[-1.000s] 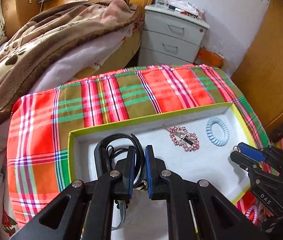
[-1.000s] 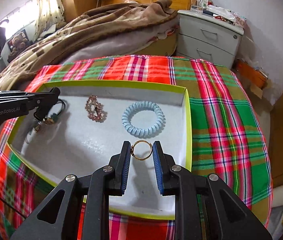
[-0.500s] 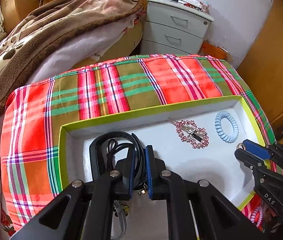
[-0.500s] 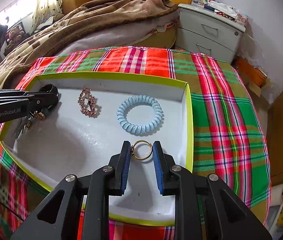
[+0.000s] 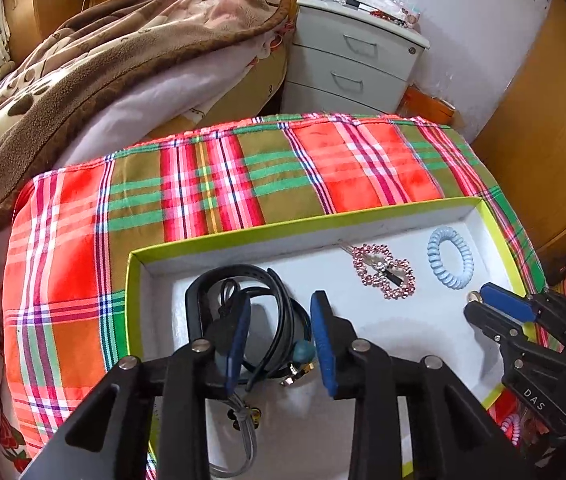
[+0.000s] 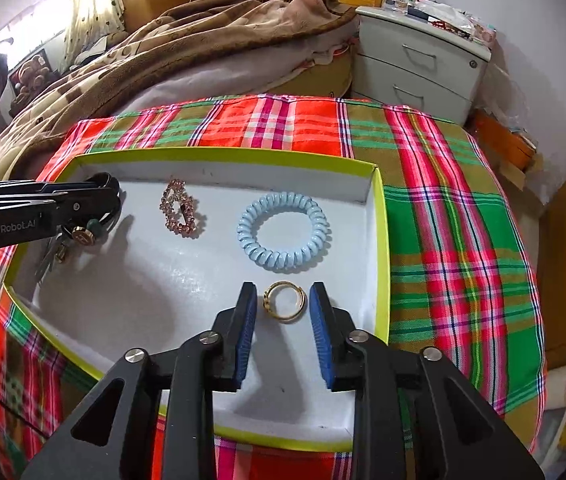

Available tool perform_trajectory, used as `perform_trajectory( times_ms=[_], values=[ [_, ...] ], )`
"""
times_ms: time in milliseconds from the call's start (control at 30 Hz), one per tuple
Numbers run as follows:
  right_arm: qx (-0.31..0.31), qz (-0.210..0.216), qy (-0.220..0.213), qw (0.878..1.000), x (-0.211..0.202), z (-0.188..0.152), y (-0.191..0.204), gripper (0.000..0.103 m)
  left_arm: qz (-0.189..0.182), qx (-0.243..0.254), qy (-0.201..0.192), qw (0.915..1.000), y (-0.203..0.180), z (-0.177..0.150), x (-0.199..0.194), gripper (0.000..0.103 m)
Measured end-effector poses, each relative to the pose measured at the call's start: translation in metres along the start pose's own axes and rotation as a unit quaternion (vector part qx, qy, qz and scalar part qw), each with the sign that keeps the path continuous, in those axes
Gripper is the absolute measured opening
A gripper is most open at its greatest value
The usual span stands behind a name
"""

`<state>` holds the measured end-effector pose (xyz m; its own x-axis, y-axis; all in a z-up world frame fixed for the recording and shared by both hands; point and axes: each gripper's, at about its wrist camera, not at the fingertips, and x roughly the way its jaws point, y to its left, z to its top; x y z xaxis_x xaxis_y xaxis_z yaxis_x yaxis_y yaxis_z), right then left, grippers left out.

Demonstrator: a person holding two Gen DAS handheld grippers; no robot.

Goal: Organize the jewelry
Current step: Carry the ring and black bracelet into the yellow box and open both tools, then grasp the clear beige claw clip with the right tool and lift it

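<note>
Both tongs released: right tongs (image 6: pixel 282 308) leave the gold ring (image 6: pixel 284 301) at the tray's (image 6: pixel 381 248) 5 o'clock, left tongs (image 5: pixel 281 334) the black cords (image 5: pixel 243 300) at 9, sorted apart

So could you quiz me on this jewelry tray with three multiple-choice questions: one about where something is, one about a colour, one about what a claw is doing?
1. The gold ring lies
A. on the plaid cloth
B. inside the tray, between the right gripper fingers
C. on the nightstand

2. The coiled hair tie is
A. light blue
B. red
C. black

3. The left gripper is
A. clamped on the hair clip
B. out of view
C. open over the black cords

Answers: B, the ring sits on the white tray floor between the blue pads, untouched; A, its coils are pale blue; C, its fingers stand apart astride the cords.
</note>
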<state>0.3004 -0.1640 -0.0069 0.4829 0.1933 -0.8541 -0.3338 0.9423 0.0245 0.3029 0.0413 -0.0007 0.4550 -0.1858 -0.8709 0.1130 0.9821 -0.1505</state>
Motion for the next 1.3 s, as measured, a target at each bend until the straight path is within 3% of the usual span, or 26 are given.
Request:
perform_trajectory(
  times_ms=[433, 800, 1033, 1300],
  values=[
    [0.021, 0.012, -0.046, 0.999, -0.042, -0.008, -0.005, 0.029, -0.014, 0.004, -0.04, 0.9991, -0.012, -0.012, -0.046, 0.04],
    [0.055, 0.008, -0.099, 0.994, -0.107, -0.047, -0.023, 0.03, -0.055, 0.024, -0.075, 0.9954, -0.046, -0.054, -0.095, 0.04],
    [0.085, -0.003, -0.119, 0.989, -0.138, -0.082, -0.039, 0.03, -0.093, 0.038, -0.068, 0.9927, -0.071, -0.092, -0.1, 0.04],
    [0.096, -0.004, -0.122, 0.988, -0.149, -0.116, -0.047, 0.03, -0.124, 0.056, -0.032, 0.9902, -0.102, -0.13, -0.085, 0.042]
  ],
)
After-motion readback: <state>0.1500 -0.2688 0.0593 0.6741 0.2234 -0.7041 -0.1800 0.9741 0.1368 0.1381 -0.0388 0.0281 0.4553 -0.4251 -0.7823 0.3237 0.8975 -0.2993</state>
